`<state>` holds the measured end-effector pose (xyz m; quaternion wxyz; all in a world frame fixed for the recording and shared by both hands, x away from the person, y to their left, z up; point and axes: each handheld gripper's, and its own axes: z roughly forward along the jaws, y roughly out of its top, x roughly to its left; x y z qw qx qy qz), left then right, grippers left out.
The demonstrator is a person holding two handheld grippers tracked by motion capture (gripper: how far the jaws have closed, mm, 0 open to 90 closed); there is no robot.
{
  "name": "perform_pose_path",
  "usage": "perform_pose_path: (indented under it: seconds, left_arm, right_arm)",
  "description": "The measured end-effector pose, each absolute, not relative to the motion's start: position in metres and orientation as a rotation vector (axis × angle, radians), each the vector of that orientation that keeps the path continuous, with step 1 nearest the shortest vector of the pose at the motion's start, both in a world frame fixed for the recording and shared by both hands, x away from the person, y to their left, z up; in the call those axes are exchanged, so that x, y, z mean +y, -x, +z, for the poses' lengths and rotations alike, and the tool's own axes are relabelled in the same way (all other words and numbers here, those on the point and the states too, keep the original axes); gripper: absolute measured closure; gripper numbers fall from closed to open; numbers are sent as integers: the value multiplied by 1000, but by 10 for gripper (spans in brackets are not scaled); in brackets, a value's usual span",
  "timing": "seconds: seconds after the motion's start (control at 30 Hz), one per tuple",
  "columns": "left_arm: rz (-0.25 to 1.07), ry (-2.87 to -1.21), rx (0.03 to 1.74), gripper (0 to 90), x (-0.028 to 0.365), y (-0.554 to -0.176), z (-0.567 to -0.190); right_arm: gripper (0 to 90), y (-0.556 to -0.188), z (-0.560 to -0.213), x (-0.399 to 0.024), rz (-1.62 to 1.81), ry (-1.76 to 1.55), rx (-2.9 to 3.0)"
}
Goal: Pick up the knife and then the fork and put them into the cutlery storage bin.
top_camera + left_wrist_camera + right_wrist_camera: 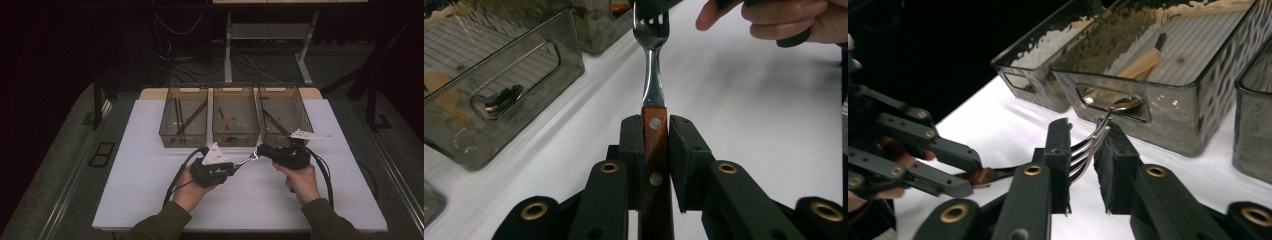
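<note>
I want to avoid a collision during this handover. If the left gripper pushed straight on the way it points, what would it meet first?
Probably the right gripper: the fork that the left gripper holds runs straight to it, tines at its jaws. Depth is hard to judge.

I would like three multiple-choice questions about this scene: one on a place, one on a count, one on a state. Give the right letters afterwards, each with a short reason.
1. Where is the fork?
A. in the middle bin
B. held above the table between both claws
C. lying on the floor

2. How many clear bins stand in the row?
A. two
B. three
C. five

3. What is the left claw doing?
A. gripping the fork's wooden handle
B. hanging open
C. gripping a spoon

Answers:
1 B: the handle sits in the left claw, the tines in the right claw.
2 B: the high view shows three side by side.
3 A: its jaws press the riveted brown handle.
</note>
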<state>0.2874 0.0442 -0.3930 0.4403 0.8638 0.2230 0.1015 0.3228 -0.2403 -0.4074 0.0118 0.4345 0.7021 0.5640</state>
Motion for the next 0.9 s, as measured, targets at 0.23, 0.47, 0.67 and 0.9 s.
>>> perform_pose_path:
  seconds: [0.23,0.47,0.67,0.9]
  left_arm:
    - [234,-2150,550,763,41,-287,-397]
    - [123,-2112,554,739,40,-289,-403]
    - [90,-2099,506,642,48,-290,-406]
    - [105,-2060,479,477,79,-289,-412]
  right_arm:
    - [839,-319,-398,-240,1785,-1321,2152]
    - [867,-316,-392,-238,1808,-1290,2127]
    - [868,-313,-382,-242,1813,-1261,2100]
    - [867,-311,-376,-261,1758,-1252,2072]
